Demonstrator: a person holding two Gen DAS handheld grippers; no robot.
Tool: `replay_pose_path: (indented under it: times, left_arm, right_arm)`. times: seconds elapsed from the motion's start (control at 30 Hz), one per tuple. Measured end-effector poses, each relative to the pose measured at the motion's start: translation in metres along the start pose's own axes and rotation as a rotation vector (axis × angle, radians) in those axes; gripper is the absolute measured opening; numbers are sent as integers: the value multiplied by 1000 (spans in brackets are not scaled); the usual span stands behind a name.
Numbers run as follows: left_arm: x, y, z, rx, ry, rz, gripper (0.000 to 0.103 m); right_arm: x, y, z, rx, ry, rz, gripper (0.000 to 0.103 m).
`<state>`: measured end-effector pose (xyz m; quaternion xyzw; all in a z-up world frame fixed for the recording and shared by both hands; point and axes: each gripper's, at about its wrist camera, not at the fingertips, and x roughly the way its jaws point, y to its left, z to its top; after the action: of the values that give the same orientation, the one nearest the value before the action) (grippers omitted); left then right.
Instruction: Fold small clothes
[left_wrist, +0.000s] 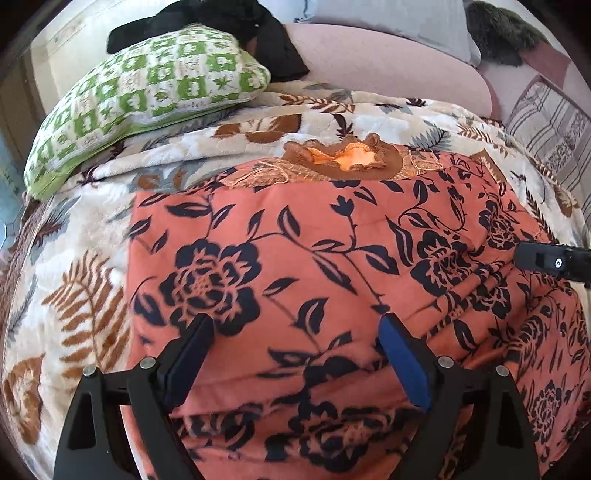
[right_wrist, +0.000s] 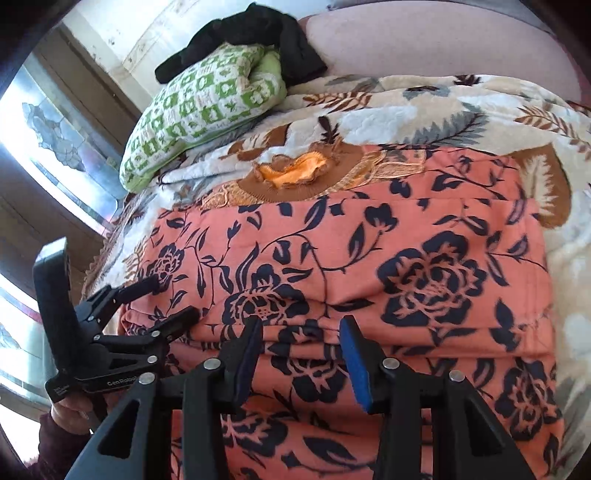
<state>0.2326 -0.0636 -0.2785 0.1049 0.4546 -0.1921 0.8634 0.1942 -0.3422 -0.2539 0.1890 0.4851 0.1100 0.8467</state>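
Note:
A salmon-orange garment with a black floral print (left_wrist: 314, 258) lies spread on the bed, its brown ruffled collar (left_wrist: 343, 158) at the far edge. It also shows in the right wrist view (right_wrist: 369, 258), with folds bunched near its lower left. My left gripper (left_wrist: 295, 325) is open and empty just above the garment's middle; it also shows in the right wrist view (right_wrist: 162, 299) at the garment's left edge. My right gripper (right_wrist: 301, 328) is open and empty over the folded lower part. Only its black tip (left_wrist: 550, 258) shows in the left wrist view.
A cream blanket with leaf print (left_wrist: 74, 277) covers the bed. A green-and-white checked pillow (left_wrist: 147, 96) and a black cloth (left_wrist: 229, 22) lie at the far left. A pink headboard cushion (left_wrist: 388, 62) runs along the back. A window (right_wrist: 55, 147) stands left of the bed.

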Motion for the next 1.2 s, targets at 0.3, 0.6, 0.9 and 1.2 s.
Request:
replay_pose_path:
  times: [0.3,0.6,0.9,1.2]
  left_arm:
    - [-77,64,-72,-203,-95,25,91]
    - [-118,71,-153,-352,-4,-90,91]
    - [-137,38,-217,-382,147,-129,84]
    - [-108,4,-240,-416,263,-130,85]
  right_arm:
    - [-102,-84,-69,281,-159,-48,50]
    - [-134,-72,-149,325,-139,173,54]
    - [-124,-18,-175,155,-49,119,55]
    - [-132,-62,-177,300,-128,102,55]
